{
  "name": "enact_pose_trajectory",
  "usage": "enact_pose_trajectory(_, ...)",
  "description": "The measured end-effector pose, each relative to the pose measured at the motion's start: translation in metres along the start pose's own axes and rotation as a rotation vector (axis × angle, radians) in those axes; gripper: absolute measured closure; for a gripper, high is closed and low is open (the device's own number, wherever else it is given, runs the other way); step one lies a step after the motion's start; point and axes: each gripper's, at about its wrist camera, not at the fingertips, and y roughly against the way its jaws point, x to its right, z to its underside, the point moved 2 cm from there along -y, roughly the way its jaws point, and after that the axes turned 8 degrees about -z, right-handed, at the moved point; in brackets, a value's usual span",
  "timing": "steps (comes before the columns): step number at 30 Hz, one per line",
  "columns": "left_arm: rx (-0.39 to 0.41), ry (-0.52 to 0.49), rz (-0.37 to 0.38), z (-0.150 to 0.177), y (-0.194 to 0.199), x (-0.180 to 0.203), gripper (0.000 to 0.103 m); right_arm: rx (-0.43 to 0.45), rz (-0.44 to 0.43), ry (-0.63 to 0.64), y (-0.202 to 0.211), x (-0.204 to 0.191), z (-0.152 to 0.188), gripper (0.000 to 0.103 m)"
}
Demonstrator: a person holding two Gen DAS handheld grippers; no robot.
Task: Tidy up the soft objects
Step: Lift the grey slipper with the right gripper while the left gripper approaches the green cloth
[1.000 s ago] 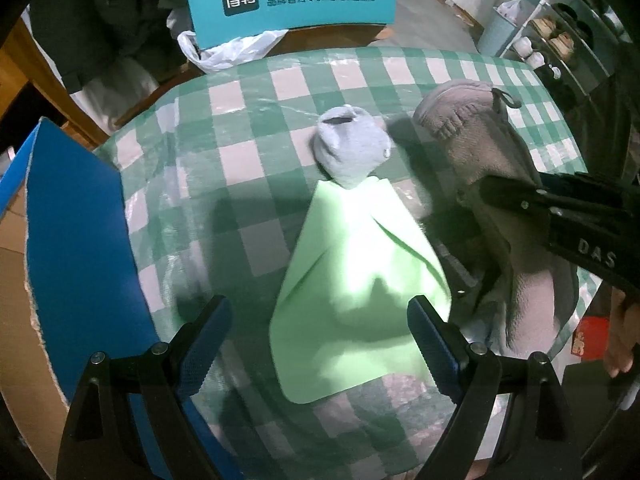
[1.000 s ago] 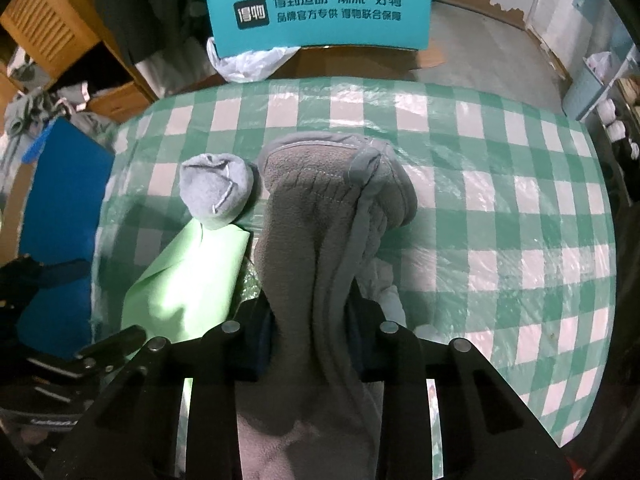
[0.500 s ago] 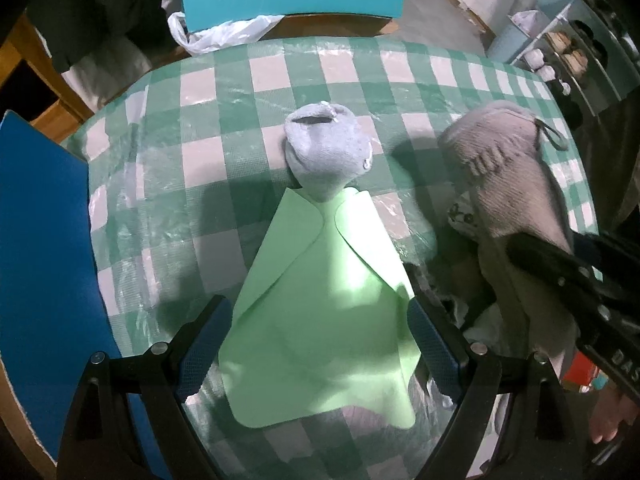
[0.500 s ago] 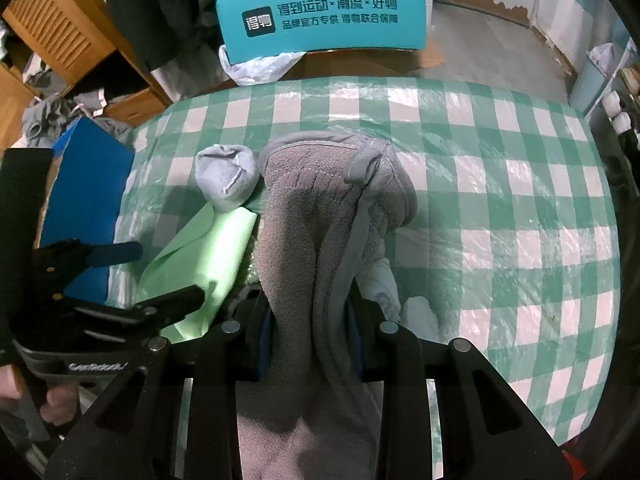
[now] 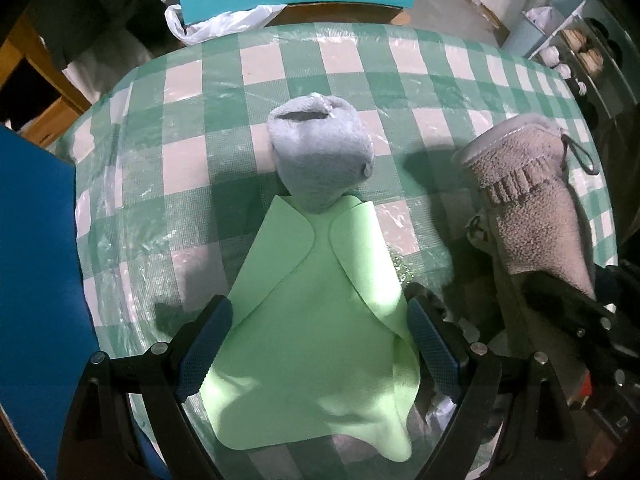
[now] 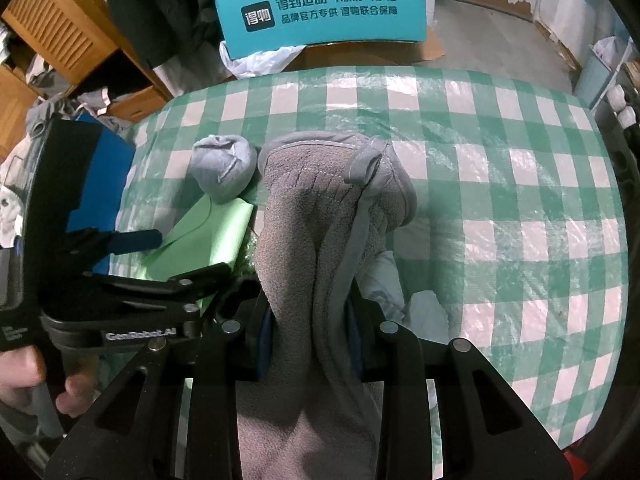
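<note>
A light green cloth (image 5: 320, 300) lies folded on the checked table (image 5: 420, 76), its far tip under a rolled blue-grey sock (image 5: 320, 156). My left gripper (image 5: 320, 340) points straight down over the cloth's near half. It is open, its blue pads (image 5: 204, 344) on either side of the cloth. My right gripper (image 6: 312, 332) is shut on a grey fleece garment (image 6: 320, 216), which it holds up off the table. In the left wrist view the garment (image 5: 532, 208) hangs at the right. The right wrist view has the left gripper (image 6: 172, 258), cloth (image 6: 208, 236) and sock (image 6: 224, 166) at its left.
A blue board (image 5: 36, 260) stands along the table's left edge. A teal chair back with white lettering (image 6: 320, 12) and a white plastic bag (image 6: 256, 60) are behind the far edge. Crumpled white material (image 6: 424, 308) lies under the fleece. Wooden furniture (image 6: 52, 28) stands at the back left.
My left gripper has come down and nearer over the green cloth, its open fingers now on either side of it. The right gripper still holds the fleece garment in about the same place.
</note>
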Motion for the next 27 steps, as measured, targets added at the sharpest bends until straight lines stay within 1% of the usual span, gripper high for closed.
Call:
enact_pose_trajectory(2,0.011,0.001,0.005,0.001,0.000,0.000,0.013,0.000,-0.001,0.002,0.000,0.000,0.001,0.074)
enact_pose_trajectory(4,0.017,0.003,0.010,0.002,0.000,0.000,0.019,-0.002,-0.002,0.000,0.000,0.000,0.001,0.074)
enact_pose_trajectory(6,0.017,0.000,0.019,0.001,0.000,-0.002,0.039,-0.004,-0.002,-0.001,-0.001,0.000,0.001,0.074)
enact_pose_trajectory(7,0.013,-0.002,0.017,0.003,0.000,-0.004,0.047,-0.004,-0.001,-0.001,-0.001,0.000,0.001,0.074)
enact_pose_trajectory(8,0.012,-0.004,0.014,0.004,0.000,-0.007,0.050,-0.006,-0.001,0.000,-0.002,0.000,0.001,0.074)
enact_pose_trajectory(9,0.013,-0.004,0.012,0.004,-0.001,-0.008,0.060,-0.007,-0.001,-0.001,-0.002,0.000,0.001,0.074)
enact_pose_trajectory(10,0.014,0.000,0.019,0.005,-0.001,-0.011,0.066,-0.007,0.001,-0.001,-0.002,0.000,0.001,0.074)
enact_pose_trajectory(11,0.011,0.004,0.025,0.006,-0.001,-0.014,0.076,-0.008,0.002,-0.001,-0.002,0.001,0.001,0.074)
enact_pose_trajectory(13,0.005,0.007,0.041,0.007,-0.002,-0.019,0.086,-0.009,0.007,0.000,-0.002,0.001,0.001,0.074)
enact_pose_trajectory(15,0.014,0.007,0.046,0.008,0.000,-0.023,0.088,-0.010,0.011,-0.001,-0.003,0.002,0.001,0.074)
enact_pose_trajectory(20,0.002,0.017,0.035,0.015,0.002,-0.032,0.088,-0.019,0.023,-0.001,-0.006,0.004,0.002,0.074)
enact_pose_trajectory(27,0.009,0.022,0.008,0.030,0.008,-0.041,0.088,-0.022,0.028,0.002,-0.007,0.003,0.001,0.074)
